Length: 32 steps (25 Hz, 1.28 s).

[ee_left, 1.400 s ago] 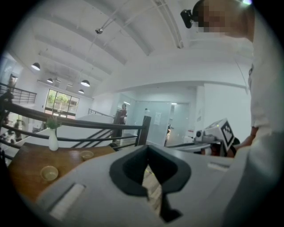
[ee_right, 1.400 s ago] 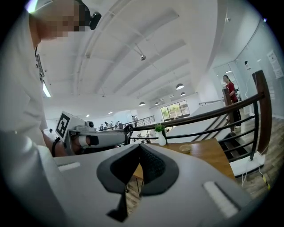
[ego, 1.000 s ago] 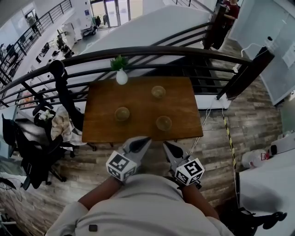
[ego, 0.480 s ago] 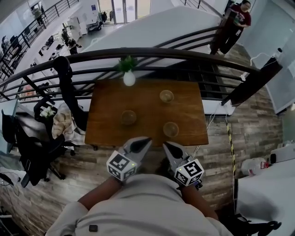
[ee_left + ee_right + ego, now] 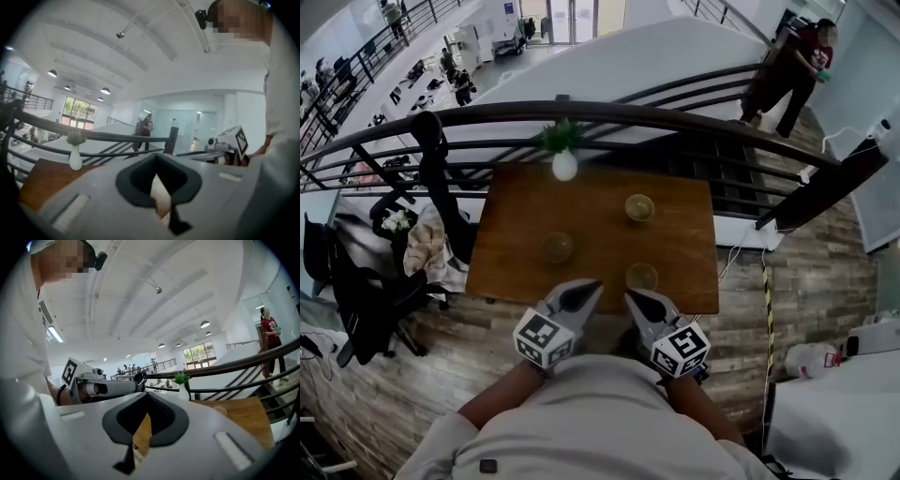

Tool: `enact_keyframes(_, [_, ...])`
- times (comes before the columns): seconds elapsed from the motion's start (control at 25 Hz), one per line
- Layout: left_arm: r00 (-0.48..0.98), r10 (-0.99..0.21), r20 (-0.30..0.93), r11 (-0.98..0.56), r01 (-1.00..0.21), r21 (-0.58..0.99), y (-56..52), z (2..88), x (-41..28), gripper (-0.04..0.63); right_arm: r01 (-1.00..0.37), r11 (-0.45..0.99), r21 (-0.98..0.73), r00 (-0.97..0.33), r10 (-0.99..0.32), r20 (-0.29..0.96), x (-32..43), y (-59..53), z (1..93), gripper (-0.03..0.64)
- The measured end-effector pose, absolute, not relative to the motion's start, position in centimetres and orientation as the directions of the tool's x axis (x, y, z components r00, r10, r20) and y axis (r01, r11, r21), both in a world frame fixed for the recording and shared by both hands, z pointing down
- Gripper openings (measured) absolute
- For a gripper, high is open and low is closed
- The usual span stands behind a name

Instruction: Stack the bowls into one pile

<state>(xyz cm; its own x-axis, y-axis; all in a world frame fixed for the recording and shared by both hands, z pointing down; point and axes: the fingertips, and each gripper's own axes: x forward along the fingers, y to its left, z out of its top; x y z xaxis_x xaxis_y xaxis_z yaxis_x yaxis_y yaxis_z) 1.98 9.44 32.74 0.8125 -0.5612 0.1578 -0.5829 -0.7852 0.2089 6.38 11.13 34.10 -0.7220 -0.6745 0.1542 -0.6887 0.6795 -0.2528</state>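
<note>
The near bowl is sitting on the tabletop just ahead of the right gripper and its jaws. The far bowl is lying farther ahead, the left bowl ahead of the left gripper, and the vase is standing beyond.

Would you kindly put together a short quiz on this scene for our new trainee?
1. How many bowls stand on the wooden table?
2. True or false: two of the bowls are already stacked.
3. What stands at the table's far edge? A: a white vase with a green plant. B: a kettle. C: a stack of plates.

Key:
1. Three.
2. False, all stand apart.
3. A.
</note>
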Motion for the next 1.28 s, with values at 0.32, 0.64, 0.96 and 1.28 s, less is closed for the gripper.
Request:
enact_keyframes(0.32, [0.795, -0.589, 0.146, -0.769, -0.607, 0.202, 4.5, 32.6, 9.6, 0.005, -0.68, 0.695, -0.235, -0.732, -0.662, 0.159, 14.6, 5.8, 34.0, 0.006])
enact_keyframes(0.64, [0.765, -0.622, 0.166, -0.739, -0.644, 0.2, 1.0, 34.1, 16.2, 0.005, -0.651, 0.723, -0.232, -0.759, -0.62, 0.197, 22.0, 1.8, 35.8, 0.006])
enact_keyframes(0.96, [0.735, -0.65, 0.192, -0.701, -0.678, 0.222, -2.7, 35.2, 17.9, 0.005, -0.625, 0.725, -0.289, -0.781, -0.583, 0.224, 24.5, -1.3, 37.7, 0.006])
enact_keyframes(1.28, [0.699, -0.668, 0.256, -0.63, -0.714, 0.307, -5.8, 40.5, 15.9, 0.005, -0.645, 0.69, -0.329, -0.764, -0.573, 0.296, 25.3, -3.5, 42.7, 0.023])
